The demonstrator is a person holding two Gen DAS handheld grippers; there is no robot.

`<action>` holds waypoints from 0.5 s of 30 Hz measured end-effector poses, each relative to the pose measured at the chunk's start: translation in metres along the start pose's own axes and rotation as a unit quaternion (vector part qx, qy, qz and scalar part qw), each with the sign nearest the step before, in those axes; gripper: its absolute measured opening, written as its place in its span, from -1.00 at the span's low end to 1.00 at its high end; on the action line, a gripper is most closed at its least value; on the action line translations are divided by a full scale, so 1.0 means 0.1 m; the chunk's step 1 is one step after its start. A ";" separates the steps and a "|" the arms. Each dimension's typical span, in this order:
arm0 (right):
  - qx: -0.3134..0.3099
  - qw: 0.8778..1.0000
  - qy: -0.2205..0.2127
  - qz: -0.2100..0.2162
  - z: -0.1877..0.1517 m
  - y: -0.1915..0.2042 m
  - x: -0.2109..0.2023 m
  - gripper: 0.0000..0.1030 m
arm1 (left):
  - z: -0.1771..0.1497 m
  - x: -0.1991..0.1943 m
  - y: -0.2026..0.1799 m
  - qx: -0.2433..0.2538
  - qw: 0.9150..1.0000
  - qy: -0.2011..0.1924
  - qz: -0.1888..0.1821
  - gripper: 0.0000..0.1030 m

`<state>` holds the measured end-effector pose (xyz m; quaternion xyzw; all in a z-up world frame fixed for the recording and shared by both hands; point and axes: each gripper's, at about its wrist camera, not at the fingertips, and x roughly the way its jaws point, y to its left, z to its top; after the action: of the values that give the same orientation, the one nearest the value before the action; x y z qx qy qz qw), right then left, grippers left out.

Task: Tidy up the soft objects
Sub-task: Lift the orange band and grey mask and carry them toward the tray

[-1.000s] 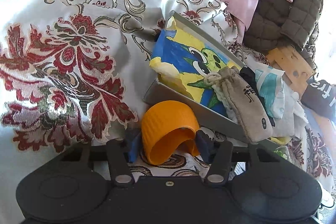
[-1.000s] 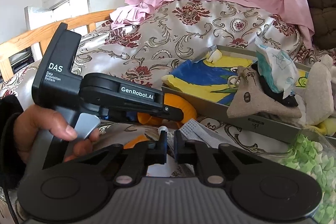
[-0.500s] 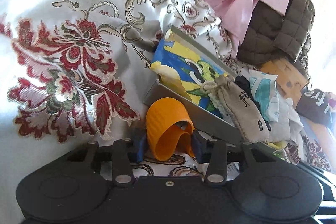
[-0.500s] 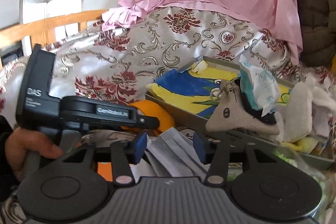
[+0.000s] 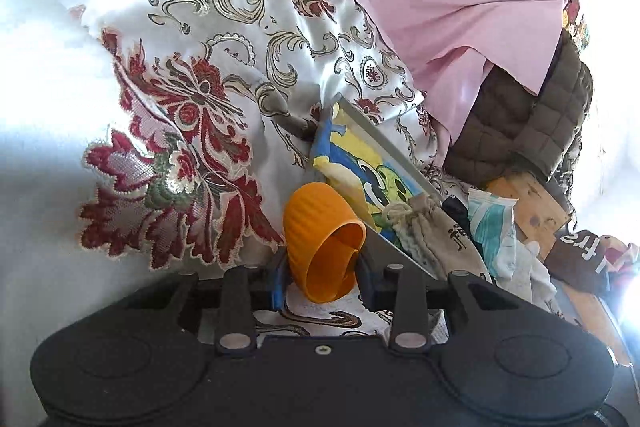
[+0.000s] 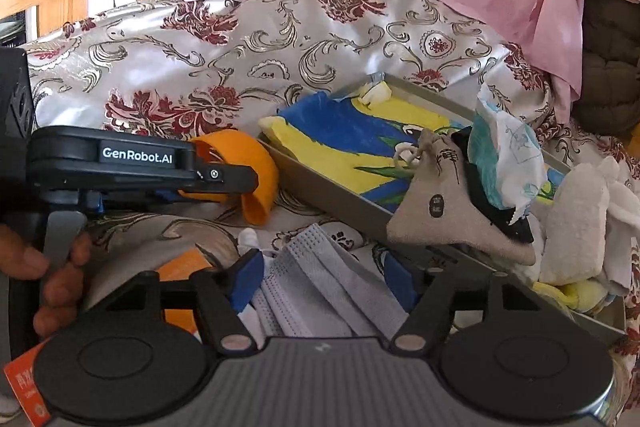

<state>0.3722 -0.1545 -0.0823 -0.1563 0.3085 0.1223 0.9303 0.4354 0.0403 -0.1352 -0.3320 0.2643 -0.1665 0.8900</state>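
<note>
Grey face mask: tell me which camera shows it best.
The right wrist view. There the grey face mask lies pleated on the bedspread, between the open fingers of the right gripper. In the left wrist view, only a pale scrap at the gripper body's edge might be it; I cannot tell.

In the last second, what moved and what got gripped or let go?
The left gripper closed on the orange cup, squashing it and lifting it toward the tray. The right gripper opened over the grey face mask. The tray's contents stayed put.
</note>
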 end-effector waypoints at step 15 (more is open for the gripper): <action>-0.003 1.000 0.009 -0.014 -0.03 -0.01 0.02 -0.56 | -0.02 -0.02 0.04 -0.009 1.000 -0.005 -0.014 -0.29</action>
<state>0.3724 -0.1558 -0.0855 -0.1644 0.3146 0.1082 0.9286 0.4333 0.0433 -0.1387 -0.3444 0.2562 -0.1750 0.8861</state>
